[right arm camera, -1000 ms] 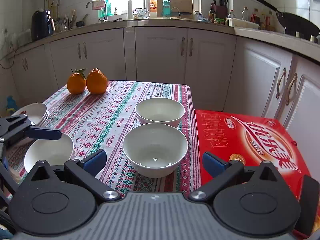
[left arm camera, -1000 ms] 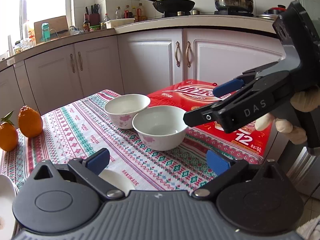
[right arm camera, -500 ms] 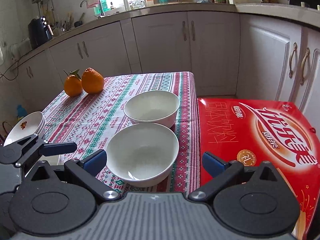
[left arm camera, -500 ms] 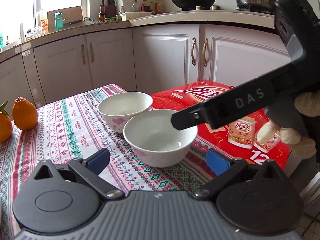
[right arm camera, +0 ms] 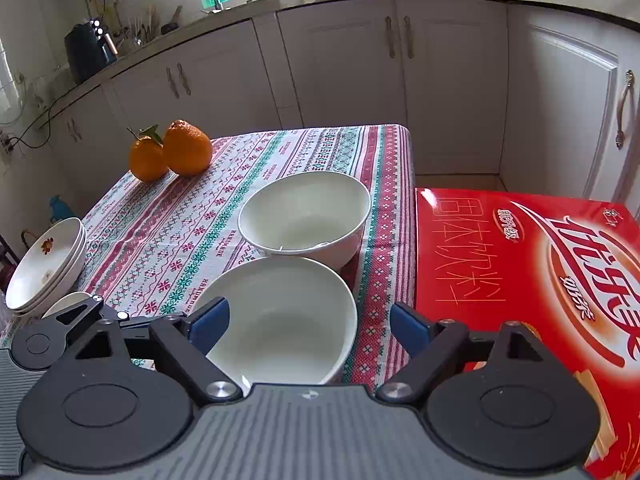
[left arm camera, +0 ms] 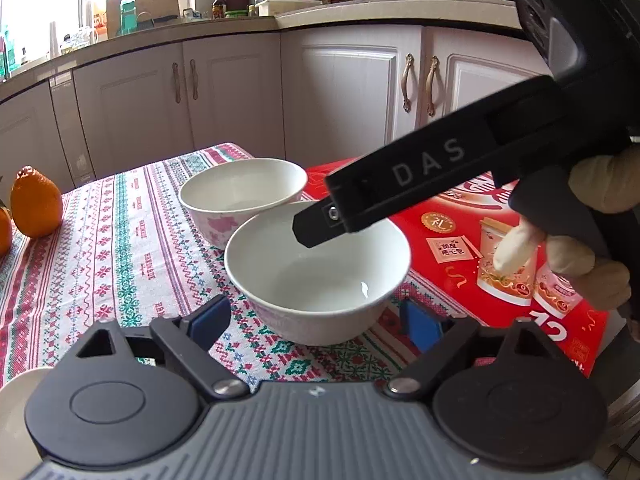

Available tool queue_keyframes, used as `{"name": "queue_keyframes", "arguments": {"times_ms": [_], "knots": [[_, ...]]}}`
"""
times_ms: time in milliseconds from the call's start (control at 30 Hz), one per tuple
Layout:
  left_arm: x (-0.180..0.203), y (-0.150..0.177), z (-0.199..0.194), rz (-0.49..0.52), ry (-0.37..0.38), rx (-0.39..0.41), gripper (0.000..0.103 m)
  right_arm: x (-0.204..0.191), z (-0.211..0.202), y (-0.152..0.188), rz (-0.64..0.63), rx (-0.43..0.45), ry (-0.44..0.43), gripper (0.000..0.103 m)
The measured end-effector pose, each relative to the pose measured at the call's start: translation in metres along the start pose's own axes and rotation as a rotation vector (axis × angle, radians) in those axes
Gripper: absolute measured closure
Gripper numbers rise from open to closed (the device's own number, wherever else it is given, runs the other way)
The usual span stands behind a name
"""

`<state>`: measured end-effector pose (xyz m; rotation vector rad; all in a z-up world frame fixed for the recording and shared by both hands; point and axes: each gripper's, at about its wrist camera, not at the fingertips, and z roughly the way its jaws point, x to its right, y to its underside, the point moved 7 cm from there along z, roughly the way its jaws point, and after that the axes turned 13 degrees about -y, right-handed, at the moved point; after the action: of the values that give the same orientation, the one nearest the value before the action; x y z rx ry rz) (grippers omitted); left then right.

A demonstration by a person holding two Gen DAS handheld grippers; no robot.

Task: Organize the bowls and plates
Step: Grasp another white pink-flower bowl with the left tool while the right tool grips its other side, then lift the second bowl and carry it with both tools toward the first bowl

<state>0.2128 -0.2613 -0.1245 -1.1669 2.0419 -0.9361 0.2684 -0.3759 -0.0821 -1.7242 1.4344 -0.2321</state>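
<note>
At nine o'clock in the right wrist view a stack of plates [right arm camera: 48, 264] is seen at the counter [right arm camera: 168, 240] edge, with two oranges [right arm camera: 172, 154] at eleven o'clock, well apart from it. The left hand-held gripper [left arm camera: 316, 322] is closing, its pads not yet pressing; the near bowl [left arm camera: 316, 268] sits just ahead between its jaws. The right hand-held gripper [right arm camera: 310, 326] is likewise closing, released, with the near bowl [right arm camera: 280, 320] between its fingers; contact cannot be told. In the left view one black finger of the right hand-held gripper crosses over the near bowl from three o'clock, partly blocking it. The far bowl [right arm camera: 306, 216] stands at twelve o'clock, touching the near one. A red carton [right arm camera: 520, 280] lies at three o'clock, just beside both bowls.
</note>
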Motion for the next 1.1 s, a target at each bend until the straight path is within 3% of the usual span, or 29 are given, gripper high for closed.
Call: {"name": "queue_keyframes", "arguments": {"times_ms": [700, 1100], "knots": [[0.003, 0.001, 0.005, 0.001, 0.012, 0.008, 0.018, 0.009, 0.030, -0.010, -0.007, -0.077, -0.075, 0.044], [0.001, -0.001, -0.001, 0.024, 0.046, -0.003, 0.018, 0.004, 0.022, -0.009, 0.019, -0.082, -0.074, 0.044]]}}
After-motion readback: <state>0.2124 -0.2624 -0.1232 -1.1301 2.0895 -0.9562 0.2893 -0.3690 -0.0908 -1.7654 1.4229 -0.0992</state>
